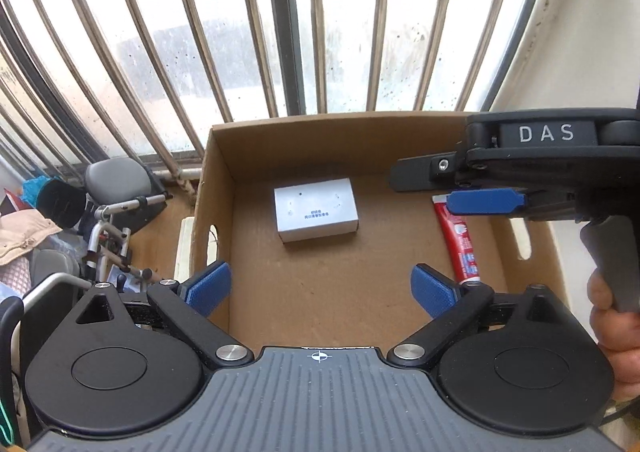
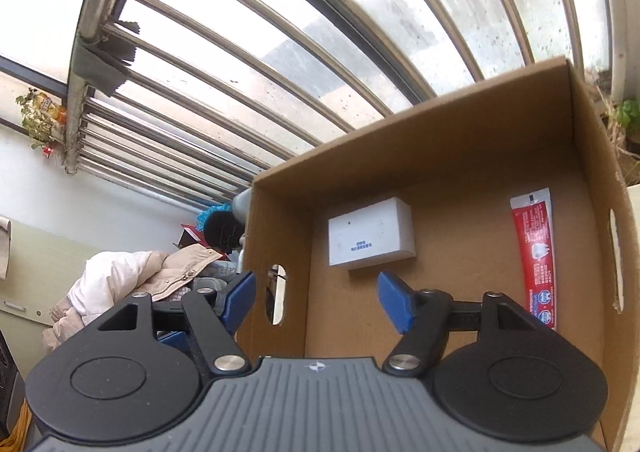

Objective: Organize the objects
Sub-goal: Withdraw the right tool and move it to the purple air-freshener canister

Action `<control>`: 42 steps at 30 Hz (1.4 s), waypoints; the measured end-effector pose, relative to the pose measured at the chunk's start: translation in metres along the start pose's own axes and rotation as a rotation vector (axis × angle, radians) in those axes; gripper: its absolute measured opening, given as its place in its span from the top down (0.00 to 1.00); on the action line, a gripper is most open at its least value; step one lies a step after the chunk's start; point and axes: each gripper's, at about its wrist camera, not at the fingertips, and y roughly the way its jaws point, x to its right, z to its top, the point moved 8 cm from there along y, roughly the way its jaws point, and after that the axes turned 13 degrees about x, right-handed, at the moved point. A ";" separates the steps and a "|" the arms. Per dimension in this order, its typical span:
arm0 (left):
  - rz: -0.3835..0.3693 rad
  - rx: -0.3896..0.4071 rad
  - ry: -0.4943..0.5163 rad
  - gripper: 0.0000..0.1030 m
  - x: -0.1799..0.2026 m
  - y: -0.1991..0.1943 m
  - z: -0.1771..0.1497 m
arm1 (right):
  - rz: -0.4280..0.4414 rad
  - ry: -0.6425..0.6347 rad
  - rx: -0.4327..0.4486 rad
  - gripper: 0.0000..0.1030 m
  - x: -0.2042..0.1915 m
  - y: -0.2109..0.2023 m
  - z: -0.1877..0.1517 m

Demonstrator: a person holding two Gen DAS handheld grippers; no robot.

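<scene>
A: Going left to right from the left wrist view, what have we got?

B: The left gripper (image 1: 320, 288) is spread wide with nothing between its blue pads. Its left finger sits about at the left wall of the cardboard box (image 1: 218, 188). Ahead of the fingers, a little left of the gap's middle, the white box (image 1: 316, 209) lies flat on the floor of the carton. Beyond the right fingertip the red toothpaste tube (image 1: 460, 248) lies along the right wall.

A: And the other tool?

B: The right gripper (image 1: 436, 184) comes in sideways from the right, above the tube's far end. Its own camera shows the jaws well apart and empty, the left finger outside the carton wall, the white box just ahead of the right fingertip.

A: So both items are already in the carton. What could go wrong?

B: My guess: the two tools are close over the same corner, so a move by either could knock them together. Also, the right gripper's jaws straddle the left wall; pushing forward could catch the cardboard edge and shove the carton. And the tube hugs the wall, so a finger may not fit beside it.
</scene>
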 end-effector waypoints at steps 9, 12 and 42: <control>-0.105 0.171 -0.078 0.03 -0.030 -0.061 -0.003 | -0.095 -0.159 0.098 0.12 -0.067 -0.070 -0.020; -0.117 0.227 -0.125 0.02 -0.043 -0.075 -0.006 | -0.114 -0.199 0.140 0.05 -0.085 -0.087 -0.028; 0.003 0.120 -0.278 0.01 -0.125 -0.126 -0.182 | -0.119 -0.002 -0.118 0.04 -0.078 -0.058 -0.213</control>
